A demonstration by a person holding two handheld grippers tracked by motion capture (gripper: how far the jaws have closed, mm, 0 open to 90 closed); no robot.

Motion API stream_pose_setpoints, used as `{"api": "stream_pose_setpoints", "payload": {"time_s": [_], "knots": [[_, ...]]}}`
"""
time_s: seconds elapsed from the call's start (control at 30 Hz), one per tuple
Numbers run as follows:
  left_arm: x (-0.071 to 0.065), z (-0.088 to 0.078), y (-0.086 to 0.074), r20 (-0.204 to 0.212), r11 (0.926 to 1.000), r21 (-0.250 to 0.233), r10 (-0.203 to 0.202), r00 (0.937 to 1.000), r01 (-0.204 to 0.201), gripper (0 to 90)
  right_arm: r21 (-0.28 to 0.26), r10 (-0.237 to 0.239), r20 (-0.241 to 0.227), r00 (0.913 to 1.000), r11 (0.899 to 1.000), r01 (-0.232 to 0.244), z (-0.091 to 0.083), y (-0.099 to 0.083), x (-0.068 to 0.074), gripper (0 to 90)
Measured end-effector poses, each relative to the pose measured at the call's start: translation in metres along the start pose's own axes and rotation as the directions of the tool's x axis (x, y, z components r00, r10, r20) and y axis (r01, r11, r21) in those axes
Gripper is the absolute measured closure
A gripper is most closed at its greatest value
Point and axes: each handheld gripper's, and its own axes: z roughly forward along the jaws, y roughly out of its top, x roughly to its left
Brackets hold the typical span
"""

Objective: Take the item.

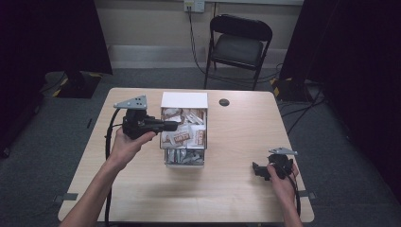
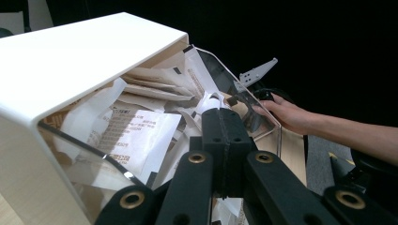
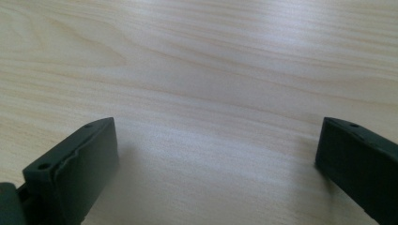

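Sachets (image 1: 183,126) fill a white box with a clear front (image 1: 184,100) that stands at the middle of the wooden table (image 1: 142,189), and the left gripper (image 1: 171,126) reaches into it from the left, its tips at the left edge of the heap. In the left gripper view its two jaws are pressed flat together, their tips (image 2: 226,123) buried among the paper packets (image 2: 136,136). Whether a packet is pinched between them cannot be told: the tips sit against the pile, and crumpled white paper hides the contact. The box's white top (image 2: 89,56) overhangs the packets, and its clear curved wall (image 2: 244,101) wraps around them on the far side; print on the packets is too small to read.

Further right, well apart from the box, the right gripper (image 1: 259,171) rests low over the table near the front right corner, held in the person's right hand (image 1: 283,182). In the right gripper view its jaws stand wide apart above bare wood (image 3: 211,84), with nothing between them. Both jaws are cut off by the lower edge of that picture. The same hand (image 2: 286,112) appears beyond the box in the left gripper view, partly behind the clear wall.
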Motion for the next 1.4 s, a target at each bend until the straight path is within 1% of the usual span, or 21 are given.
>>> {"api": "stream_pose_setpoints", "payload": {"time_s": [0.07,0.13,0.2,0.37,0.47,0.5,0.53,0.57,0.7,0.77,0.87,0.97,1.07,1.13,1.2,1.3,1.4], "knots": [[0.000,-0.002,0.000,-0.007,1.0000,-0.008,0.004,1.0000,-0.004,90.0,0.000,0.000,-0.001,1.0000,1.000,0.000,0.000,0.000,0.000,0.0],[0.000,-0.003,-0.001,-0.029,0.9999,-0.012,0.004,0.9996,-0.005,90.0,0.000,0.001,0.000,1.0000,1.000,-0.001,0.000,0.000,0.000,0.0],[0.000,-0.004,-0.002,-0.042,0.9999,-0.016,0.001,0.9991,-0.002,90.0,0.000,0.001,0.000,1.0000,1.000,-0.001,0.000,0.000,0.000,0.0],[0.001,-0.010,0.000,-0.040,0.9990,-0.043,-0.015,0.9991,0.013,90.0,0.000,0.000,-0.001,1.0000,1.000,0.000,0.000,0.000,0.000,0.0],[0.000,-0.014,0.002,-0.039,0.9984,-0.056,-0.016,0.9991,0.014,90.0,0.000,0.001,0.000,1.0000,1.000,-0.001,0.000,0.000,0.000,0.0],[-0.001,-0.015,0.003,-0.031,0.9979,-0.062,-0.019,0.9993,0.017,90.0,0.000,0.001,0.000,1.0000,1.000,-0.001,0.000,0.000,0.000,0.0],[-0.002,-0.017,0.005,-0.014,0.9973,-0.071,-0.019,0.9997,0.018,90.0,0.000,0.001,0.000,1.0000,1.000,-0.001,0.000,0.000,0.000,0.0],[-0.003,-0.017,0.006,-0.013,0.9971,-0.074,-0.017,0.9998,0.016,90.0,0.000,0.001,0.000,1.0000,1.000,-0.001,0.000,0.000,0.000,0.0],[-0.009,-0.021,0.009,-0.034,0.9977,-0.067,0.011,0.9994,-0.013,90.0,0.000,0.001,0.000,1.0000,1.000,-0.001,0.000,0.000,0.000,0.0],[-0.011,-0.024,0.011,-0.028,0.9973,-0.073,0.006,0.9996,-0.008,90.0,0.000,0.001,0.000,1.0000,1.000,-0.001,0.000,0.000,0.000,0.0],[-0.017,-0.029,0.015,-0.059,0.9978,-0.053,0.038,0.9975,-0.041,90.0,0.000,0.000,0.000,1.0000,1.000,0.000,0.000,0.000,0.000,0.0],[-0.022,-0.034,0.018,-0.058,0.9961,-0.070,0.050,0.9971,-0.054,90.0,0.000,0.001,0.000,1.0000,1.000,-0.001,0.000,0.000,0.000,0.0],[-0.025,-0.038,0.020,-0.041,0.9950,-0.080,0.057,0.9975,-0.060,90.0,0.000,0.000,0.000,1.0000,1.000,0.000,0.000,0.000,0.000,0.0],[-0.028,-0.040,0.020,-0.053,0.9943,-0.069,0.077,0.9956,-0.080,90.0,0.000,0.001,0.000,1.0000,1.000,-0.001,0.000,0.000,0.000,0.0],[-0.029,-0.042,0.020,-0.046,0.9937,-0.078,0.077,0.9960,-0.080,90.0,0.000,0.001,0.000,1.0000,1.000,-0.001,0.000,0.000,0.000,0.0],[-0.031,-0.047,0.019,-0.054,0.9930,-0.081,0.082,0.9952,-0.086,90.0,0.000,0.001,0.000,1.0000,1.000,-0.001,0.000,0.000,0.000,0.0],[-0.032,-0.054,0.019,-0.071,0.9914,-0.082,0.096,0.9929,-0.102,90.0,0.000,0.001,0.000,1.0000,1.000,-0.001,0.000,0.000,0.000,0.0]]}}
